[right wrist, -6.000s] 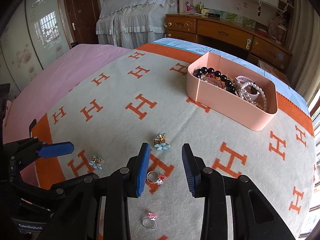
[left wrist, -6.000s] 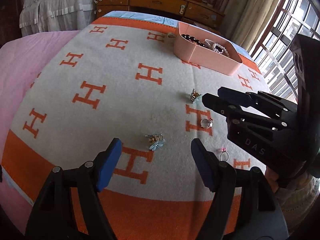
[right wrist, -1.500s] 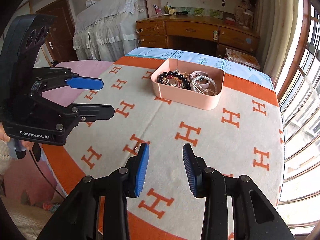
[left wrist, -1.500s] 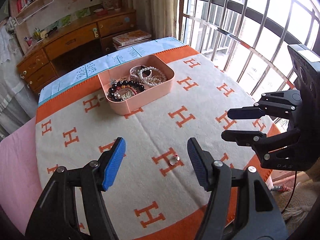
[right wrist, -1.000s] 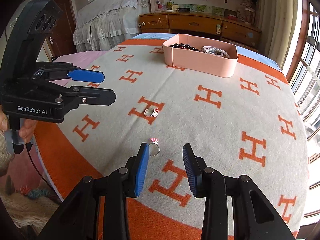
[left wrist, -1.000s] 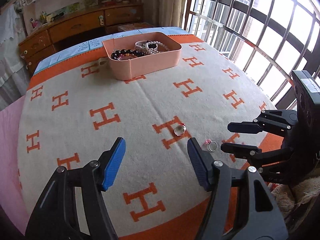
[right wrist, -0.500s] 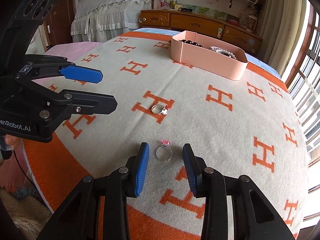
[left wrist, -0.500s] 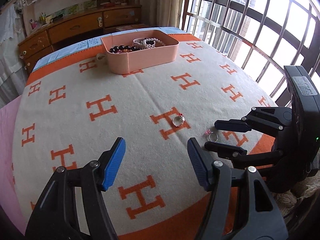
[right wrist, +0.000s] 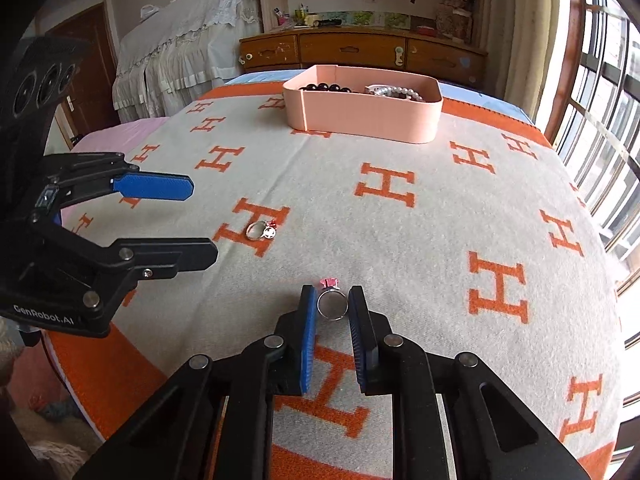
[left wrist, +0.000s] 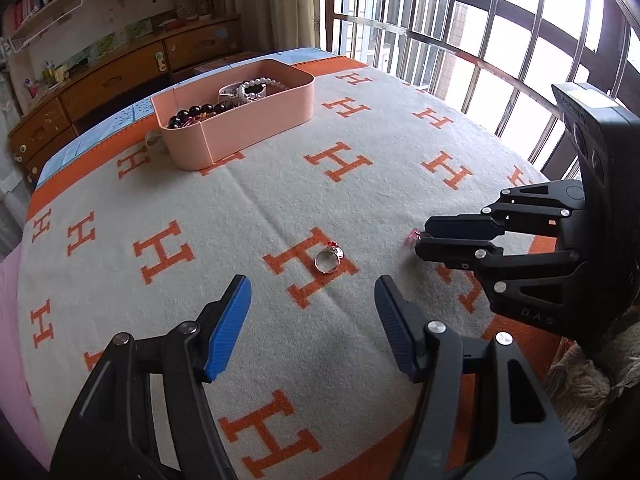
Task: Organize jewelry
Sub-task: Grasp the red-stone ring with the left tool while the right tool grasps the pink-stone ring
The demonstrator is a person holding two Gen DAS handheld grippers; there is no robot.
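The right gripper [right wrist: 332, 304] is reaching down to the blanket [right wrist: 400, 248] near its orange border, and its jaws are closing around a silver ring with a pink stone [right wrist: 331, 300]; the ring is lying flat between the blue pads [right wrist: 309, 320], which are sitting just beside the band on either side, though I cannot tell whether they are pressing on it. The left gripper [left wrist: 312, 316] is hovering with its jaws spread wide and nothing between them, pointing toward a second silver ring with a red and white charm [left wrist: 328, 258], which is lying on one of the orange H marks a little ahead of the fingertips. The two rings are resting near each other on the blanket, apart from one another. Farther back, close to the far orange stripe, a pink box [right wrist: 364, 114] is sitting upright, holding a dark beaded bracelet [left wrist: 188, 114] and a string of white pearls [left wrist: 256, 82]. Behind the bed, a wooden dresser [right wrist: 360, 54] is standing against the wall, and a barred window [left wrist: 480, 40] is letting daylight in along the side.
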